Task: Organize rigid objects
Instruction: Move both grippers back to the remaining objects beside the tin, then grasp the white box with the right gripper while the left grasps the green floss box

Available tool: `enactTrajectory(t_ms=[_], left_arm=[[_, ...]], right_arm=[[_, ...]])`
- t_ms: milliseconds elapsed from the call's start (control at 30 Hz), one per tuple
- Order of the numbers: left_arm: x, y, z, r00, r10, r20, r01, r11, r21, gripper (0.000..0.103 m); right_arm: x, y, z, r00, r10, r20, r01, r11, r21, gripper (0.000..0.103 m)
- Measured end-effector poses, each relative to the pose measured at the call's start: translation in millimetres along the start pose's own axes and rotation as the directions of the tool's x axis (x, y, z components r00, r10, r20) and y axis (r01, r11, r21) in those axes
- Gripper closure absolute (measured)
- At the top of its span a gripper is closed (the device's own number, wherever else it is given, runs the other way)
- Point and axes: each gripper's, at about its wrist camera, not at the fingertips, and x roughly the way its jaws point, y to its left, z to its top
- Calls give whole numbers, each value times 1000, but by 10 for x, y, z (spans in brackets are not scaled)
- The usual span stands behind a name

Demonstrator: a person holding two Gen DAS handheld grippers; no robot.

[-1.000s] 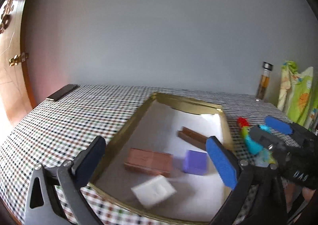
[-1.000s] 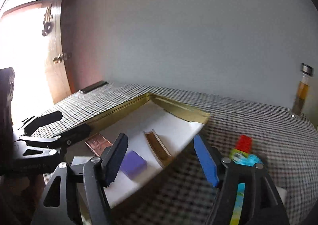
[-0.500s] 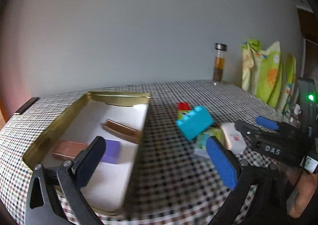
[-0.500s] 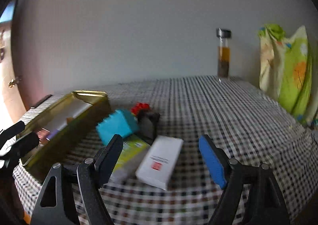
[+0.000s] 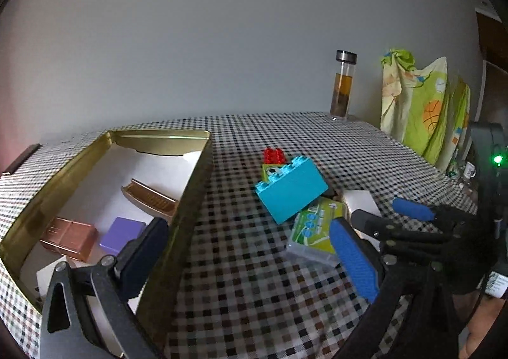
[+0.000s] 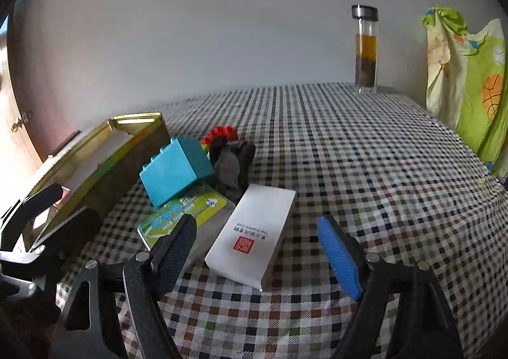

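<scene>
A gold tin (image 5: 190, 187) with a white liner holds a brown bar (image 5: 149, 197), a copper box (image 5: 68, 236), a purple block (image 5: 122, 233) and a white block. To its right lies a pile: a teal brick (image 5: 290, 192), a red brick (image 5: 273, 156), a green-labelled clear case (image 5: 317, 229), a dark lump (image 6: 231, 165) and a white box (image 6: 254, 232). My left gripper (image 5: 247, 260) is open and holds nothing, straddling the tin's right wall. My right gripper (image 6: 257, 254) is open, with the white box's near end between its fingers, untouched.
A glass bottle of amber liquid (image 6: 366, 48) stands at the table's far edge by the wall. Green patterned cloth (image 6: 466, 79) hangs past the right edge. A flat black object (image 5: 19, 159) lies beyond the tin. Checked tablecloth (image 6: 365, 168) stretches to the right of the pile.
Both views have swung right, from the tin toward the pile. My right gripper has come down around the white box, its jaws slightly wider. The white block now lies still in the tin.
</scene>
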Motion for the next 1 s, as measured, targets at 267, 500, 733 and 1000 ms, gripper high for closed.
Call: enactTrajectory(t_ms=[267,500,733,1000], left_arm=[[108,-154,-15,998,-49,-46,51,998,35,1],[243,-269,5,990,-92,-111,99,993,58,1],[450,-443,42,965,-151,-213,171,982,80,1],[668,-476,49,949,-131,-288,159,984,76,4]], right_arm=[[142,6,15,996,-22,-88,22,1000,0,35],[178,-85,4,992,32,-121,-28,999,36,59],[137,-252,-5,993,-3,-119,9,999,49,59],[140,-275,23,992,-19,-125,24,999,43,59]])
